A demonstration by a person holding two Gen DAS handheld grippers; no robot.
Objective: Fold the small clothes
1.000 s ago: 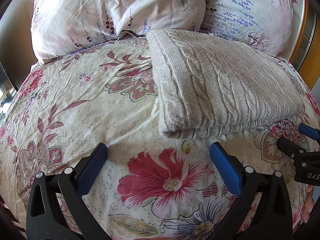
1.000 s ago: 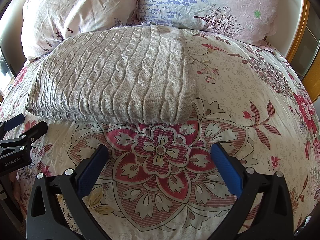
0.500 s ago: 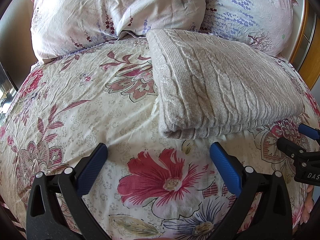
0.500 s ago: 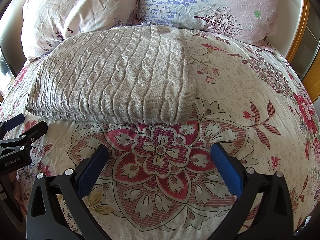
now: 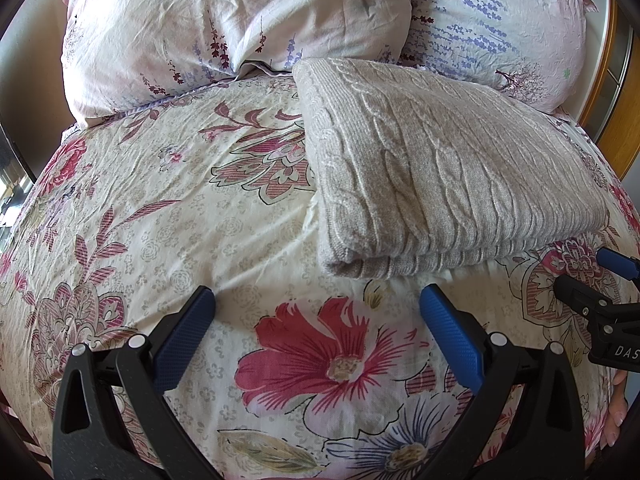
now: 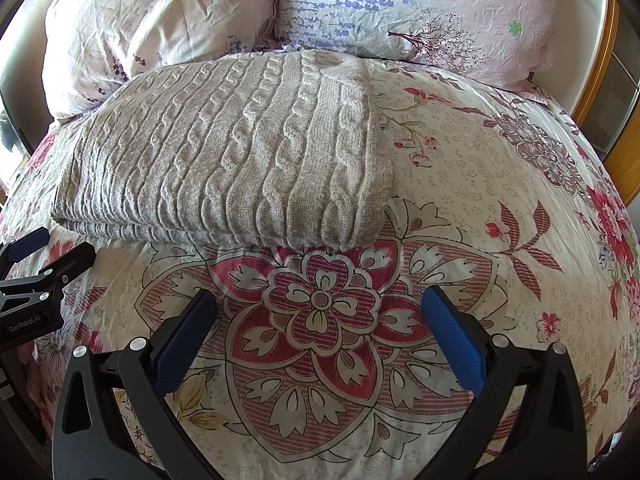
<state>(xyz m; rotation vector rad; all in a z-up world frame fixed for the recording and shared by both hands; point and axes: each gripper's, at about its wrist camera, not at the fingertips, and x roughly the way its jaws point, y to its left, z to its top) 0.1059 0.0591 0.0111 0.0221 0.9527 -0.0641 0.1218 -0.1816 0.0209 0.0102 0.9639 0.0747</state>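
Observation:
A grey cable-knit sweater (image 5: 440,176) lies folded into a neat rectangle on the floral bedspread (image 5: 160,220), its far end near the pillows. It also shows in the right wrist view (image 6: 240,152). My left gripper (image 5: 316,320) is open and empty, just short of the sweater's near left corner. My right gripper (image 6: 318,320) is open and empty, just short of the near right corner. Each gripper shows at the edge of the other's view: the right one (image 5: 592,280) and the left one (image 6: 44,256).
Two floral pillows (image 5: 240,24) (image 6: 420,16) lean at the head of the bed behind the sweater. A wooden bed frame (image 6: 600,64) runs along the right side. The bedspread (image 6: 500,200) stretches bare to the right of the sweater.

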